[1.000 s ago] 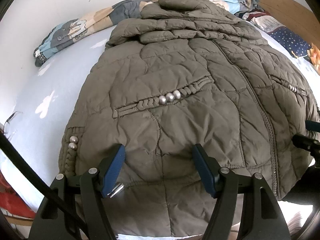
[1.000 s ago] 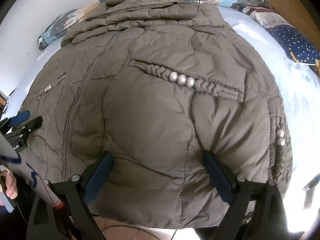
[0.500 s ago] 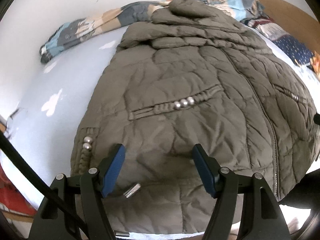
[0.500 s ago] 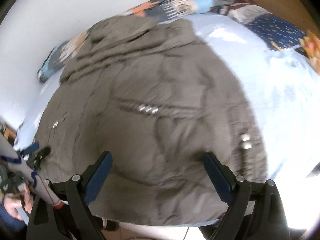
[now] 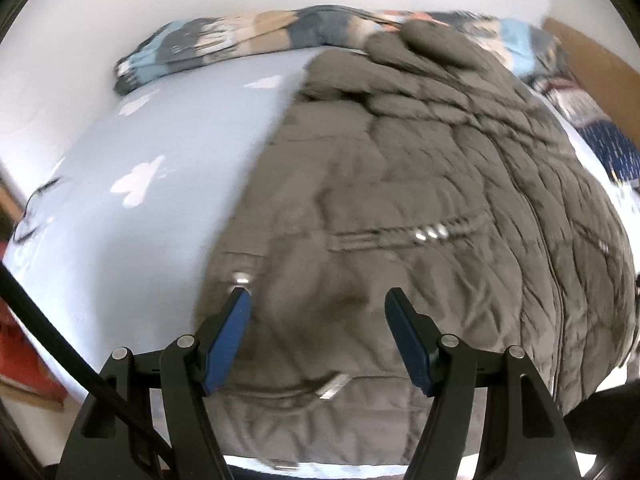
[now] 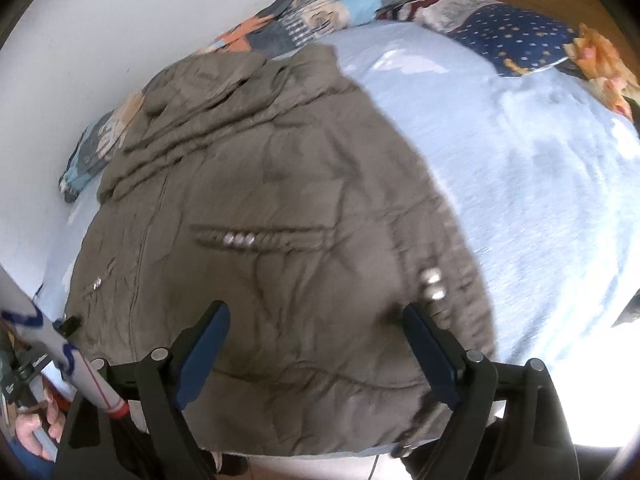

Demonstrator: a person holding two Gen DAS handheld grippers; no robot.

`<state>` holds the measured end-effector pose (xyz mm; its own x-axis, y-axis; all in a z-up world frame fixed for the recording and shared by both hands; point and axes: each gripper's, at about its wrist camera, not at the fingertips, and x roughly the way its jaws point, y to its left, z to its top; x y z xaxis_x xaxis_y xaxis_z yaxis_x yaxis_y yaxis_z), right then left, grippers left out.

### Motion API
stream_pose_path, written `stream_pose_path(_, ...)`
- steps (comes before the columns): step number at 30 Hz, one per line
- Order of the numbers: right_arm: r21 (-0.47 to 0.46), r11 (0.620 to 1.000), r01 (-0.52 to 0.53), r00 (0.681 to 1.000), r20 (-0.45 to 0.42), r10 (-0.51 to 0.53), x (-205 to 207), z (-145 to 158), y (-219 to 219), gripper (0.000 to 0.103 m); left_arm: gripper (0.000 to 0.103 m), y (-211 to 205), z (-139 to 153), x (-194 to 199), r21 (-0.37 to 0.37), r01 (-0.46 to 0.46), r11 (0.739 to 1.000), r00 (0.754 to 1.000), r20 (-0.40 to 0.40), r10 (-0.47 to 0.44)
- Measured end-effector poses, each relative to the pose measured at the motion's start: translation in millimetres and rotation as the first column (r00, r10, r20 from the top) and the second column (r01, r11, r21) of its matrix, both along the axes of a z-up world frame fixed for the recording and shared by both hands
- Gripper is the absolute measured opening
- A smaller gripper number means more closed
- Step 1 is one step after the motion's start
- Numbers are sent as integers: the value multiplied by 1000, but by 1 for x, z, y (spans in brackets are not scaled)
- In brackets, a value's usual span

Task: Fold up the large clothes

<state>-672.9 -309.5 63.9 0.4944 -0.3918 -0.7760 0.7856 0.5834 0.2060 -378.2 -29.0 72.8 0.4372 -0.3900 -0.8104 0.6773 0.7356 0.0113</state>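
My olive-grey quilted puffer jacket [image 5: 420, 200] lies spread flat, front up, on the pale blue bedsheet [image 5: 160, 184], its hem at the near edge of the bed, so I judge the best start is to pinch the 2 hem corners evenly and carry them together toward the collar. My left gripper [image 5: 318, 340] hangs tilted down over the hem, spread and holding nothing. My right gripper [image 6: 316, 350] does likewise, its jaws wide though they have just been narrowing a little, with nothing pinched.

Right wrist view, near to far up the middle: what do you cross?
Tongs → jacket hem → braided pocket with three silver beads → bunched collar → patchwork blanket by the wall.
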Motion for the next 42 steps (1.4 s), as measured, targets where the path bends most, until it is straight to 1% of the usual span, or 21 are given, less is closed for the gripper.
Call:
stream_pose_path(3, 12, 998, 65, 997, 31, -65, -17, 5, -14, 91, 69, 16, 0, 20, -16, -90, 996, 995, -49, 89)
stream_pose_path(5, 26, 989, 143, 989, 40, -143, -33, 5, -27, 91, 69, 27, -6, 36, -25, -152, 988, 983, -112, 149)
stream_pose_path(7, 62, 980, 190, 980, 56, -193, -44, 3, -38, 91, 69, 36, -12, 46, -28, -196, 980, 969, -162, 189)
stream_pose_path(9, 103, 964, 246, 965, 64, -253, -56, -1, -48, 91, 69, 40, -15, 51, -31, -220, 975, 960, -184, 211)
stream_pose_path(12, 157, 936, 316, 945, 36, -326, -67, -13, -57, 91, 69, 44, -14, 52, -38, -238, 971, 956, -184, 227)
stream_pose_path(14, 200, 922, 332, 939, 24, -344, -70, -22, -61, 91, 69, 45, -13, 52, -46, -245, 969, 954, -188, 232)
stream_pose_path(17, 254, 910, 328, 936, 43, -349, -73, -30, -64, 91, 69, 45, -16, 52, -38, -244, 969, 953, -196, 232)
stream_pose_path(20, 263, 916, 304, 945, 39, -325, -66, -33, -61, 91, 69, 37, -17, 48, -20, -220, 975, 961, -174, 213)
stream_pose_path(23, 270, 926, 263, 956, 54, -288, -60, -35, -59, 91, 69, 30, -14, 36, -1, -185, 983, 976, -119, 183)
stream_pose_path(26, 259, 938, 232, 966, 54, -254, -53, -34, -54, 88, 69, 23, -11, 25, 24, -152, 988, 987, -51, 153)
stream_pose_path(31, 257, 940, 224, 968, 53, -245, -47, -35, -53, 86, 69, 13, -9, 16, 55, -116, 992, 993, 21, 115)
stream_pose_path(34, 255, 942, 220, 969, 53, -241, -46, -35, -53, 86, 69, 11, -8, 13, 67, -107, 992, 994, 45, 104)
stream_pose_path(42, 252, 944, 214, 970, 56, -235, -50, -35, -50, 86, 69, 13, -7, 13, 74, -103, 992, 994, 54, 99)
